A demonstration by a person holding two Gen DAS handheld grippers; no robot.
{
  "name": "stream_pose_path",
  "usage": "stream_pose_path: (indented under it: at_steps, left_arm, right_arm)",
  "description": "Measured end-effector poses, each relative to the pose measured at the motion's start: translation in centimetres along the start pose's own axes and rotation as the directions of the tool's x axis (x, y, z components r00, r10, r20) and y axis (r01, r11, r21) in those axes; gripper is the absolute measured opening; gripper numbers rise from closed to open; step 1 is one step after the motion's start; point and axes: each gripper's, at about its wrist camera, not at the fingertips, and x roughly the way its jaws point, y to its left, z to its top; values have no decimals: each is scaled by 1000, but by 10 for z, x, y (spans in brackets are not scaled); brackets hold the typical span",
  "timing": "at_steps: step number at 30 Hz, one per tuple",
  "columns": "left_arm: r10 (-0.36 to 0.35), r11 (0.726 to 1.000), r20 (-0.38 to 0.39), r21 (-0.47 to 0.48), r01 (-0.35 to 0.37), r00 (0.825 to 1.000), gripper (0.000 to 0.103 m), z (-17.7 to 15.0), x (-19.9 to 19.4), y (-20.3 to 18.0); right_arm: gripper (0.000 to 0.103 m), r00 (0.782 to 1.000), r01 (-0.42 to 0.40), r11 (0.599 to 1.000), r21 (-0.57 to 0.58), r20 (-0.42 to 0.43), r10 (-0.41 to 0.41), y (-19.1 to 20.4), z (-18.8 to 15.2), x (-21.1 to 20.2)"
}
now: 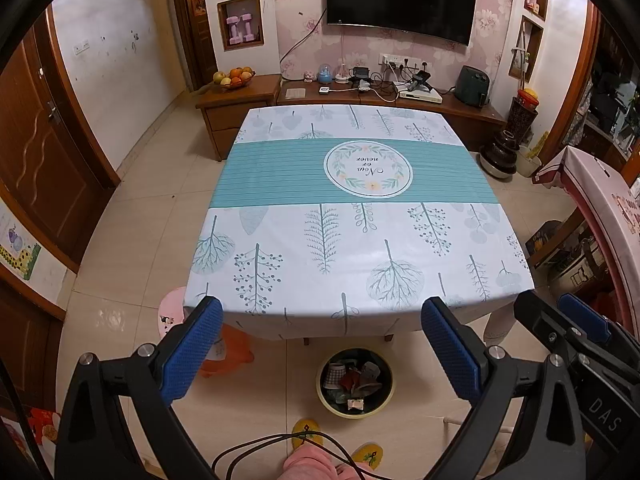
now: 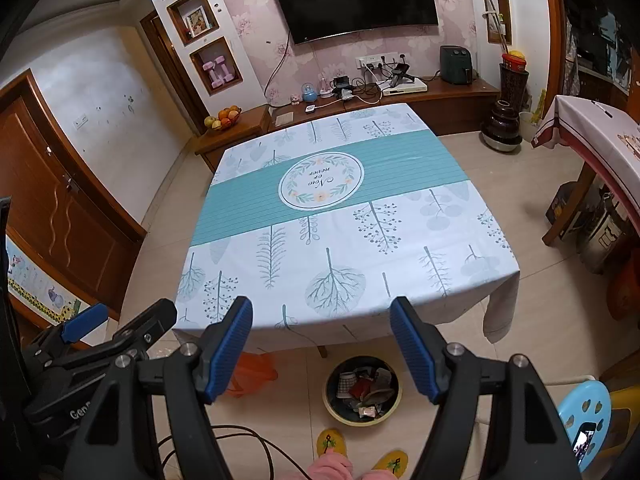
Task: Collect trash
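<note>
A round yellow-rimmed trash bin [image 1: 355, 383] stands on the floor in front of the table, holding a checked paper cup and several crumpled wrappers; it also shows in the right wrist view [image 2: 362, 390]. The table [image 1: 352, 216] wears a white and teal tablecloth with nothing on it [image 2: 340, 224]. My left gripper [image 1: 320, 320] is open and empty, held above the table's near edge. My right gripper [image 2: 322, 318] is open and empty beside it, and shows at the right edge of the left wrist view [image 1: 560, 320].
An orange plastic bag [image 2: 252, 374] and a pink stool [image 1: 170, 312] lie at the table's near left. A blue stool [image 2: 584, 412] stands at right. A second table [image 2: 600, 140] is at far right. A TV cabinet [image 1: 360, 96] stands behind. Cables and slippered feet [image 1: 306, 432] are below.
</note>
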Motion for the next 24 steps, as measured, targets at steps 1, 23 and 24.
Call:
stream_pose_path:
  at_steps: [1, 23, 24]
  left_arm:
    - [0, 1000, 0, 0, 0, 1000, 99, 0, 0, 0]
    - [0, 1000, -13, 2, 0, 1000, 99, -12, -1, 5]
    - [-1, 1000, -14, 1, 1, 1000, 99, -9, 0, 4]
  right_arm:
    - [72, 1000, 0, 1000, 0, 0, 0, 0, 0, 0]
    - [72, 1000, 0, 1000, 3, -4, 0, -2, -1, 0]
    - [72, 1000, 0, 1000, 2, -5, 0, -2, -1, 0]
